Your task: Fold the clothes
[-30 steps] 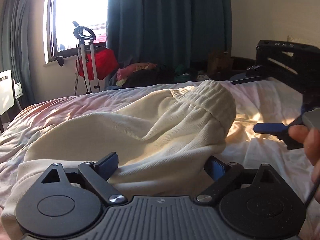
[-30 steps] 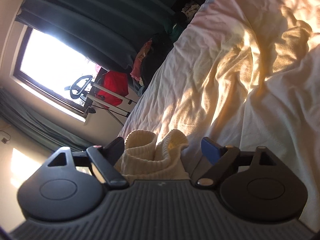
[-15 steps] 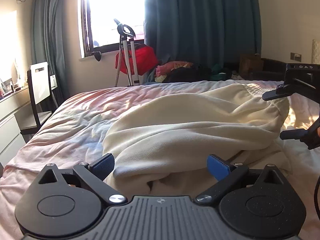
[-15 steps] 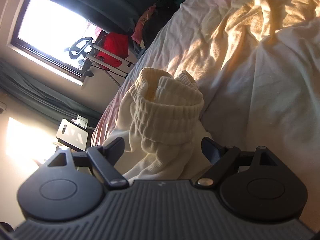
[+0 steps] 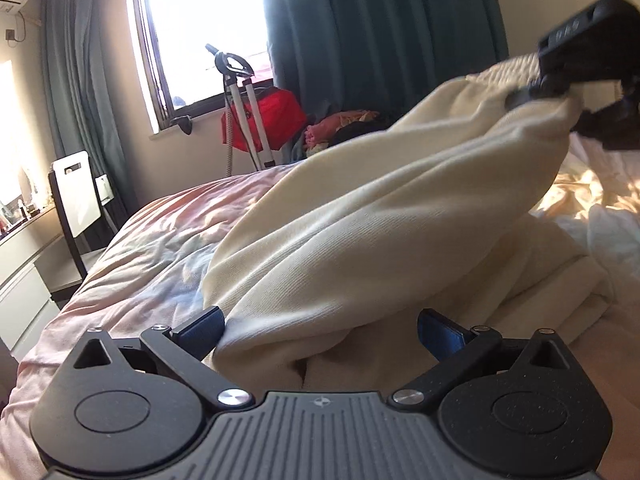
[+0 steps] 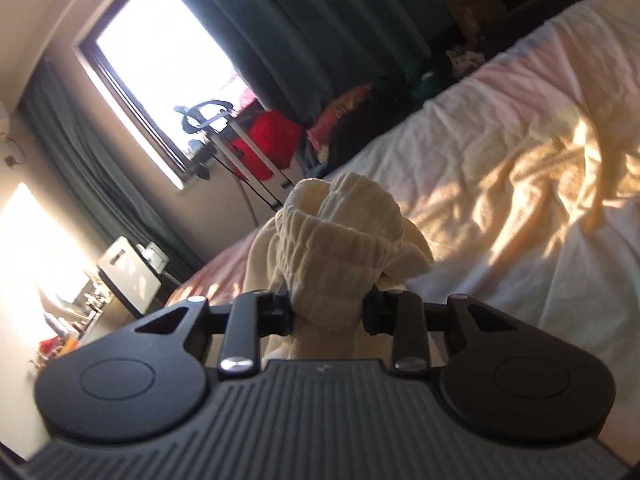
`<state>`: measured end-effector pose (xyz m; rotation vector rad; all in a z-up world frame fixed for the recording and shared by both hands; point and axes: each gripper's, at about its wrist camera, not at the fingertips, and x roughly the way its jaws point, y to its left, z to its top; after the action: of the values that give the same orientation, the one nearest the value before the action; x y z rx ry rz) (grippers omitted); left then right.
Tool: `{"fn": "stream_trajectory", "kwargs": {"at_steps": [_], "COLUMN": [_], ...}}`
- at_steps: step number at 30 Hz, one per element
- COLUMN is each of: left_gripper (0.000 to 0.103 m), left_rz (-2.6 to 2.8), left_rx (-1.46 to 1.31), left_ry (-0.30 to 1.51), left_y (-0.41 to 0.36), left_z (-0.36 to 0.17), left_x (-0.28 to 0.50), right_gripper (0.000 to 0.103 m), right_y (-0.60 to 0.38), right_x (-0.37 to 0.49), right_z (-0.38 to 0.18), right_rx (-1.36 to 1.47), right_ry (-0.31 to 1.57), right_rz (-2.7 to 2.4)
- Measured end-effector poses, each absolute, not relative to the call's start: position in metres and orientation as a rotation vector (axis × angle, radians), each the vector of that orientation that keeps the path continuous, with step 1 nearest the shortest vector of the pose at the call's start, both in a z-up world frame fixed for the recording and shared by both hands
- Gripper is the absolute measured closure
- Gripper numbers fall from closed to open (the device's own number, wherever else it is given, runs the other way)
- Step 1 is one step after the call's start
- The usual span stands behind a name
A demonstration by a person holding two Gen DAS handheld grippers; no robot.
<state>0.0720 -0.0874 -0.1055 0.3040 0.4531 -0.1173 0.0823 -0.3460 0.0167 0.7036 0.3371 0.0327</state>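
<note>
A cream knitted garment (image 5: 380, 216) lies on the bed (image 5: 152, 248) and is pulled up at one end. My right gripper (image 6: 328, 314) is shut on its ribbed cuff end (image 6: 340, 240) and holds it above the bed; it also shows in the left wrist view (image 5: 576, 92) at the upper right, lifting the cloth. My left gripper (image 5: 320, 330) is open, its blue pads (image 5: 200, 330) on either side of the garment's near fold, low over the bed.
A window (image 5: 200, 28) with dark teal curtains (image 5: 380, 40) is behind the bed. A red bag and a metal stand (image 5: 256, 120) are below it, with a clothes pile (image 5: 344, 128). A chair (image 5: 76, 200) and a desk (image 5: 24, 248) stand at the left.
My right gripper has shut on the ribbed cuff and lifted it off the bed. My left gripper has stayed open at the near fold.
</note>
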Motion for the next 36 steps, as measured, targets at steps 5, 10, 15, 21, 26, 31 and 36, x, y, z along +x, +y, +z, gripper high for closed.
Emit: {"fn": "stream_trajectory", "kwargs": {"at_steps": [5,10,15,21,26,31,36], "left_gripper": [0.0,0.0,0.0,0.0,0.0,0.0,0.001], "left_rz": [-0.013,0.017,0.029,0.097,0.108,0.117,0.06], "left_rx": [0.241,0.154,-0.062,-0.2,-0.269,-0.29,-0.295], "left_ry": [0.473,0.477,0.534,0.559,0.596,0.611,0.702], "left_y": [-0.079,-0.071,-0.045,-0.02,-0.013,-0.011,-0.011], "left_z": [-0.111,-0.105,-0.101,-0.101,-0.105,-0.105,-0.109], "left_x": [0.08,0.073,0.068,0.066,0.068,0.068,0.07], "right_gripper": [0.069,0.064,0.032,0.019,0.017,0.016,0.025], "right_y": [-0.361,-0.383,-0.381,-0.361,-0.356,-0.353,-0.338], "right_x": [0.076,0.089,0.094,0.109,0.116,0.109,0.115], "right_z": [0.021,-0.023,-0.052,-0.073,-0.084,-0.07,-0.073], "right_rx": [0.755,0.905,0.972,0.94,0.984,0.968,0.809], "right_ry": [0.325,0.522,0.633,0.7,0.715,0.645,0.725], "right_rz": [0.026,-0.055,-0.074,0.004,0.076,0.117,0.056]}}
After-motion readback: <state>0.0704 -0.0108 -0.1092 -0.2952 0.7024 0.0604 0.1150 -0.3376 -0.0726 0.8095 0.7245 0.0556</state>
